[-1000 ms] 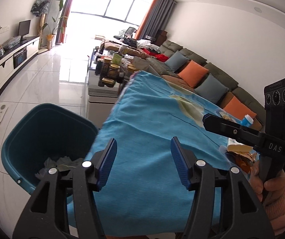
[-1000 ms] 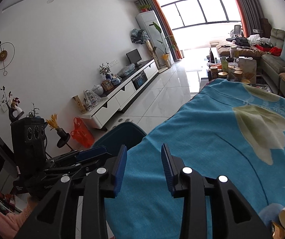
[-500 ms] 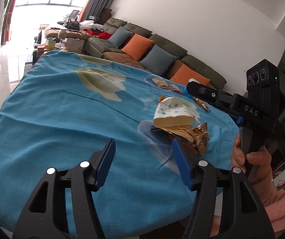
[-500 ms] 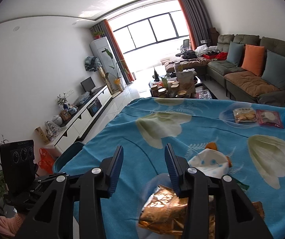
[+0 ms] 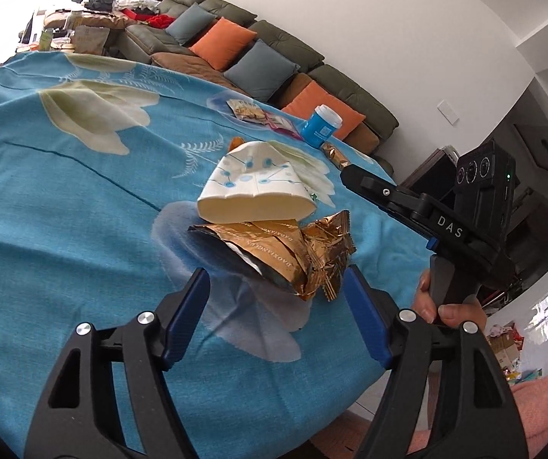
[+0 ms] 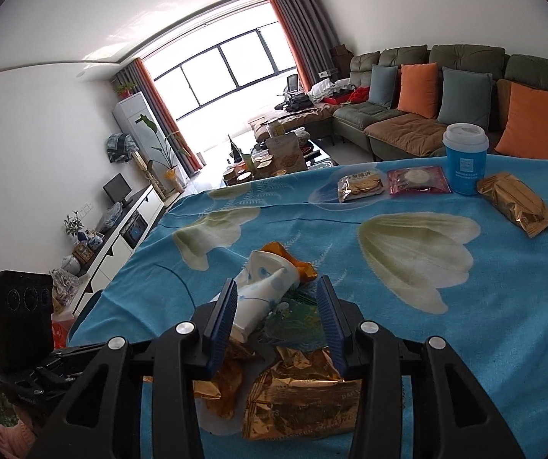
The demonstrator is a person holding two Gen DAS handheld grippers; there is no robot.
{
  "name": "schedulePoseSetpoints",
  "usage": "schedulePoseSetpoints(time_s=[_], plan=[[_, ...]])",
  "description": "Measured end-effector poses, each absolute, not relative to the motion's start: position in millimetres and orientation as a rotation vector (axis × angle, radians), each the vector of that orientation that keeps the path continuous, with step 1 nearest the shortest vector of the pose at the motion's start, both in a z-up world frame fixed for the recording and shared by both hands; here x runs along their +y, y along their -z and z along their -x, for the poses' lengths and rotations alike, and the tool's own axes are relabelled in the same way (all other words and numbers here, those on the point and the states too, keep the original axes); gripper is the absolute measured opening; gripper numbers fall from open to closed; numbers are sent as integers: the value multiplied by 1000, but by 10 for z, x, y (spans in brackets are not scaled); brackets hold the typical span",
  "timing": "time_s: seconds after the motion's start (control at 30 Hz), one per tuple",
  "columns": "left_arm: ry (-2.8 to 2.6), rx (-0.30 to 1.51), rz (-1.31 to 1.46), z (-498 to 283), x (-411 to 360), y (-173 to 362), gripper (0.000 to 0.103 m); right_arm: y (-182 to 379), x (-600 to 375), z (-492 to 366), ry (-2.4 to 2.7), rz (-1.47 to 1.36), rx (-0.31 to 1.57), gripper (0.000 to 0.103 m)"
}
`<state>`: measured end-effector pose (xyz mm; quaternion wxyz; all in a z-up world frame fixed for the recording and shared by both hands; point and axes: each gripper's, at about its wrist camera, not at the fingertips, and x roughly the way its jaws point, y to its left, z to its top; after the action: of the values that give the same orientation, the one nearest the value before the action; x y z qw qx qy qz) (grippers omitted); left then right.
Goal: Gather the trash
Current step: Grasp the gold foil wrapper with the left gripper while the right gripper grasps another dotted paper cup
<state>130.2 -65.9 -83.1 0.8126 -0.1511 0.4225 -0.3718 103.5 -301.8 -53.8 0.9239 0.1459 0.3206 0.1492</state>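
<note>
Both grippers swung from bin side to the trash pile. Right gripper (image 6: 278, 315) fingers spread, straddling crumpled white paper cup (image 6: 262, 298); left gripper (image 5: 276, 306) spread, just short of gold foil wrappers (image 5: 289, 252) on blue floral tablecloth (image 5: 63, 199).

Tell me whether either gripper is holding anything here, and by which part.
Nothing is held. The left gripper is open just short of the gold wrapper; the right gripper is open astride the white tissue pack, jaws not closed on it.
</note>
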Motion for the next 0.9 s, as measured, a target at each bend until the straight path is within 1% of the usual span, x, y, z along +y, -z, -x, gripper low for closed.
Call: schedulePoseSetpoints(time_s=[0.1, 0.2, 0.27, 0.3, 0.37, 0.5, 0.9], plan=[[811, 932, 360, -1379, -704, 909, 68, 585, -3126, -1010, -282, -312, 664, 42], [837, 957, 401, -1451, -739, 981, 56, 634, -3228, -990, -258, -325, 675, 43], [851, 965, 420, -1480, -734, 1006, 39, 678, -3296, -977, -251, -345, 685, 43], [857, 967, 427, -1491, -729, 1017, 34, 705, -3318, -974, -248, -352, 690, 43], [867, 967, 441, -1506, -721, 1034, 21, 745, -3337, -971, -246, -355, 699, 43], [865, 951, 444, -1486, -645, 1013, 16, 759, -3281, -971, -269, -350, 706, 43], [768, 862, 398, -1266, -191, 836, 16, 687, -2936, -1190, -382, -339, 722, 45]])
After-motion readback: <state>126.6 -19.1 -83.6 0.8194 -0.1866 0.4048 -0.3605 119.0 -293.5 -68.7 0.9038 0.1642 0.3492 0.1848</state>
